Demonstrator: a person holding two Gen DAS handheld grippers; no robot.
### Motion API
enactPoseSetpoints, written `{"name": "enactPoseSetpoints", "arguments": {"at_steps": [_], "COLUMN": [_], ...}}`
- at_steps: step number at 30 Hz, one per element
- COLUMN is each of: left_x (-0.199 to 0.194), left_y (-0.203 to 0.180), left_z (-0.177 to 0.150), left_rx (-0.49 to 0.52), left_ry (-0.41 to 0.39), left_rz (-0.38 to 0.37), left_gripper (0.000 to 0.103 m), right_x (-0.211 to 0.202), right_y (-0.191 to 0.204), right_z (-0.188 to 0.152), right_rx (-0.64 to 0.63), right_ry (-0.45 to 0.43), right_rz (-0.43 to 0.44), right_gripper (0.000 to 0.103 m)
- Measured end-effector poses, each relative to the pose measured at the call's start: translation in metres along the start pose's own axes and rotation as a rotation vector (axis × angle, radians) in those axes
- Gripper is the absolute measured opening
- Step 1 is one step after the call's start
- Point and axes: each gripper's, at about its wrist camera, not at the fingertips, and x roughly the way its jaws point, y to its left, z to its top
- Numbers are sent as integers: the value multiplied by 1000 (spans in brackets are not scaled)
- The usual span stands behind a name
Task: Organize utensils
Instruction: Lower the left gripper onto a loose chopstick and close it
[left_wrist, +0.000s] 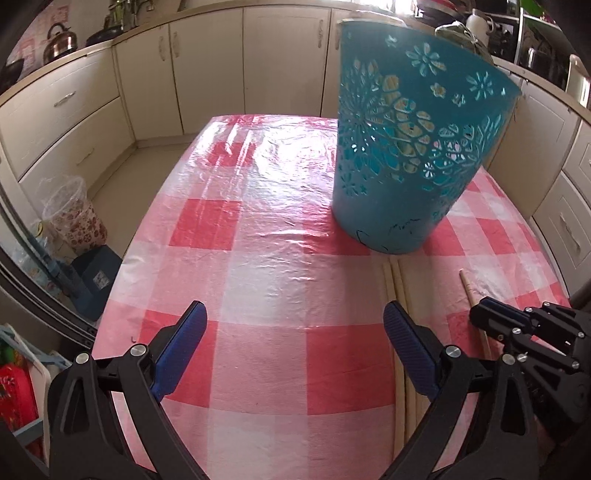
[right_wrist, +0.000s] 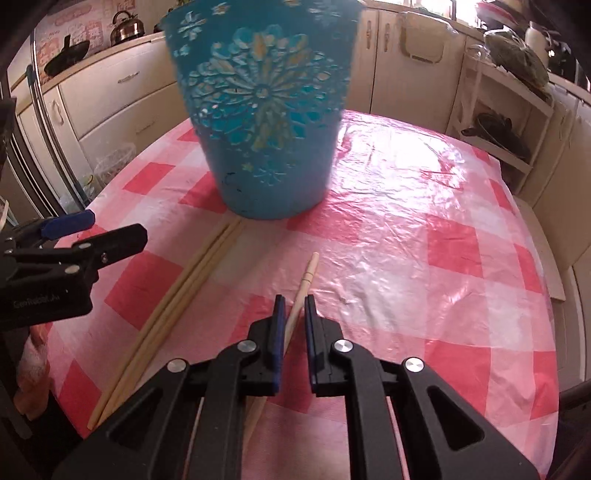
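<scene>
1. The left claw (left_wrist: 293, 347) hangs low over the checked counter (left_wrist: 258, 221), its blue pads spread wide apart and holding nothing.
2. Just right of it, a bundle of chopsticks (right_wrist: 173, 306) lies flat on the counter. Its long axis runs from the near edge away toward the teal basket (right_wrist: 266, 122), and the far tips touch or slip just under the basket's base; which of the two is not clear.
3. The teal basket, a pierced flower-pattern bucket, stands upright toward the far middle of the counter, straight ahead of both claws. It looks like the place the utensils belong.
4. A single chopstick (right_wrist: 308, 275) lies right of the bundle and apart from it, nearly parallel. Its far end points toward the basket and its near end runs back under the right claw.
5. The right claw (right_wrist: 294, 306) straddles this chopstick, pads drawn close on either side. A thin gap shows beside the right pad, so a firm grip cannot be confirmed.
6. The right claw is plainly nearer this stick. The likely move is lifting it and tipping it end-down into the basket.
</scene>
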Motion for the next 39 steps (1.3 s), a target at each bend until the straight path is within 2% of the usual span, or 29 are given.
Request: {"name": "enactPoseSetpoints", "arguments": {"at_steps": [3, 12, 25, 27, 31, 36, 39], "left_x": [9, 18, 22, 22, 20, 24, 25], "left_y": [-11, -37, -31, -29, -26, -28, -31], "left_z": [1, 3, 5, 5, 3, 7, 10], "left_rx": [26, 105, 79, 78, 66, 76, 69], "left_ry": [30, 55, 81, 77, 65, 70, 66], "left_rz": [16, 56, 98, 102, 94, 81, 48], "left_gripper": [92, 92, 92, 90, 78, 74, 59], "right_x": [-2, -3, -2, -2, -2, -2, -2], "right_y": [-12, -18, -15, -15, -14, -14, -14], "right_z": [-2, 0, 1, 1, 1, 1, 1], "right_rx": [71, 88, 74, 74, 75, 75, 75], "right_ry": [-7, -16, -21, -21, -21, -21, -21], "right_rz": [48, 84, 80, 81, 80, 81, 82], "right_gripper": [11, 12, 15, 15, 16, 16, 17]}}
